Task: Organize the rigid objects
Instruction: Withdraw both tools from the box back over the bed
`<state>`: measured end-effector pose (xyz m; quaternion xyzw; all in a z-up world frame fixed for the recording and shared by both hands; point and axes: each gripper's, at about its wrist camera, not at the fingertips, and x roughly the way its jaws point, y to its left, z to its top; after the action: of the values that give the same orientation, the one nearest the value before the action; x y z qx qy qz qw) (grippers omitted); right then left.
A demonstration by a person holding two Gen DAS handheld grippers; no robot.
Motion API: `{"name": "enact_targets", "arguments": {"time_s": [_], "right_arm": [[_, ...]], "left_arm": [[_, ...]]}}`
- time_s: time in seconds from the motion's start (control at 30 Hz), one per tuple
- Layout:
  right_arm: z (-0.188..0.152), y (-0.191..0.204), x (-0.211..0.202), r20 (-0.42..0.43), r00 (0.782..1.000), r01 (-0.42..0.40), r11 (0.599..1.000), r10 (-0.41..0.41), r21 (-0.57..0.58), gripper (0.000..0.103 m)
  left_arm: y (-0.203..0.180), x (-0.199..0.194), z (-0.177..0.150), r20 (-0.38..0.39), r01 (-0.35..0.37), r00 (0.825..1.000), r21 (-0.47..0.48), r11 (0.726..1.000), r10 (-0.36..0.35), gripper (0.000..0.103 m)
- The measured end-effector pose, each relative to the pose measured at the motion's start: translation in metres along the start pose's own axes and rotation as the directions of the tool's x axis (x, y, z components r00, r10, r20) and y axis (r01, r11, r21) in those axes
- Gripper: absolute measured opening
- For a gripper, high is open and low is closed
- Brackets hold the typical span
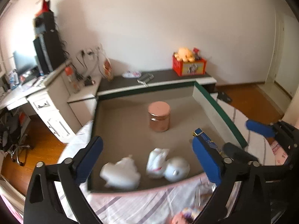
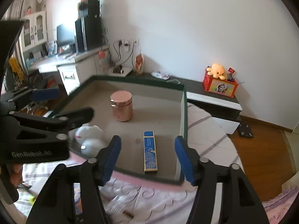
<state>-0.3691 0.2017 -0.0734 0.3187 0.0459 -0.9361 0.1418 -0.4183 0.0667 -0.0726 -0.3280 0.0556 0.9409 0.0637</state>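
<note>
Your left gripper (image 1: 147,160) stands wide, its flat blue pads clear of everything, and nothing is pinched between them. Just ahead, between the fingers, lie two soft-looking white pieces: a crumpled white figure (image 1: 120,173) nearer the left finger and a smooth, rounded white toy (image 1: 168,165) nearer the right finger, both blurred so their detail is hard to read. Your right gripper (image 2: 147,157) is parted about halfway with nothing gripped; the long blue box (image 2: 150,152), a slim rectangular case with gold edging and pale lettering, lies flat on the tray floor between its fingers, touching neither pad. Beyond both sets of fingertips a copper jar (image 2: 121,108) stands upright, a shiny metallic cylinder with a matte pink lid. All of these sit in the shallow tray (image 2: 184,112), which has a dull grey-brown floor and straight dark green walls with a pale inner face. The tray rests on a striped bedsheet (image 2: 205,136). Farther off, past the tray's far wall, a red box (image 1: 188,66) carries a yellow plush toy (image 1: 185,54).
</note>
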Motion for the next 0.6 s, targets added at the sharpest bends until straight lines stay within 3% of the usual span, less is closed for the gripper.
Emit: {"name": "enact_targets", "arguments": {"time_s": [0.03,0.3,0.5,0.6], "right_arm": [[0.0,0.002,-0.007,0.013,1.0,0.0,1.0,0.0,0.002,0.083],[-0.018,0.018,-0.093,0.15,0.989,0.003,0.999,-0.008,0.035,0.084],[-0.043,0.036,-0.14,0.203,0.979,-0.018,0.997,0.003,0.07,0.086],[-0.053,0.049,-0.155,0.214,0.977,-0.004,0.998,-0.01,0.065,0.086]], "left_arm": [[0.003,-0.01,-0.002,0.015,-0.009,1.0,-0.005,1.0,0.009,0.102],[0.03,-0.119,-0.053,0.159,-0.098,0.982,-0.046,0.994,0.104,0.103],[0.045,-0.18,-0.093,0.2,-0.107,0.971,-0.128,0.986,0.132,0.103],[0.049,-0.205,-0.109,0.221,-0.083,0.969,-0.137,0.987,0.112,0.103]]}}
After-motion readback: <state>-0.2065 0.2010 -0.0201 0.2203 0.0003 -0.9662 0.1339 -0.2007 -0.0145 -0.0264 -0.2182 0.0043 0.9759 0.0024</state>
